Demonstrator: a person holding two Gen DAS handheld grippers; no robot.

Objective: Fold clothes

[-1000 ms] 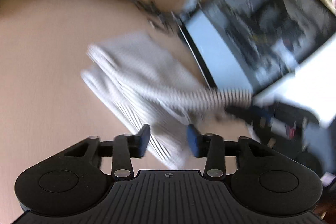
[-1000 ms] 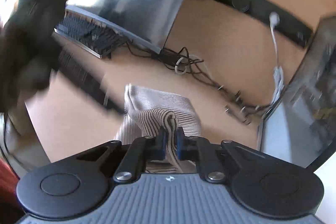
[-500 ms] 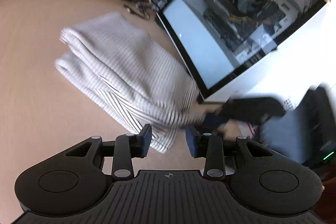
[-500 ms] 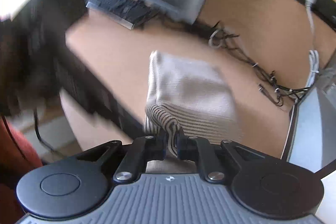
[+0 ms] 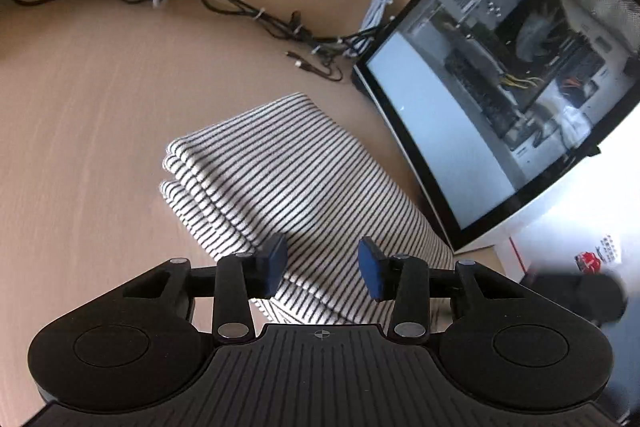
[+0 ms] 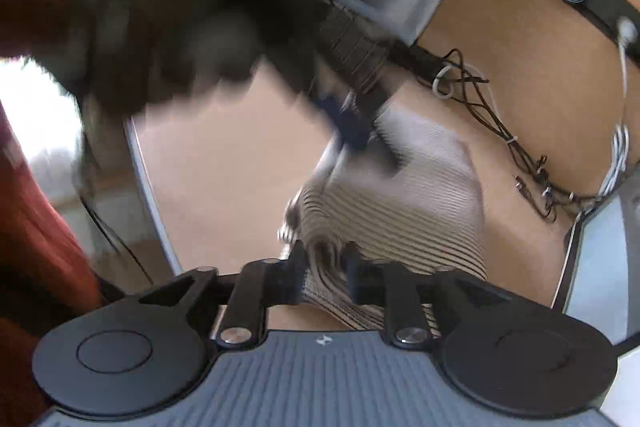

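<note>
Left wrist view first: my left gripper has its jaws spread wide, nothing between the blue pads except air. It hangs over the near end of the shirt, and I can't tell if the pads actually touch the cloth. The shirt is a striped one, folded into a neat stack with the layered edges showing on its left side. It lies flat on the desk, with its right edge just beside the PC case, the one with the glass side panel. Far behind it is a tangle of cables.

Right wrist view is pretty smeared, so take this with a grain of salt. My right gripper has its jaws close together, with a bunched, striped fold of the shirt sitting between them. Looks pinched to me, the cloth puckers right at the fingertips. From this side the left gripper shows up as a dark blur with a bit of blue, over the far end of the shirt. The big dark shape on the left of that view is too blurred for me to tell what it is. Cables trail off on the right, along the far side of the desk.
</note>
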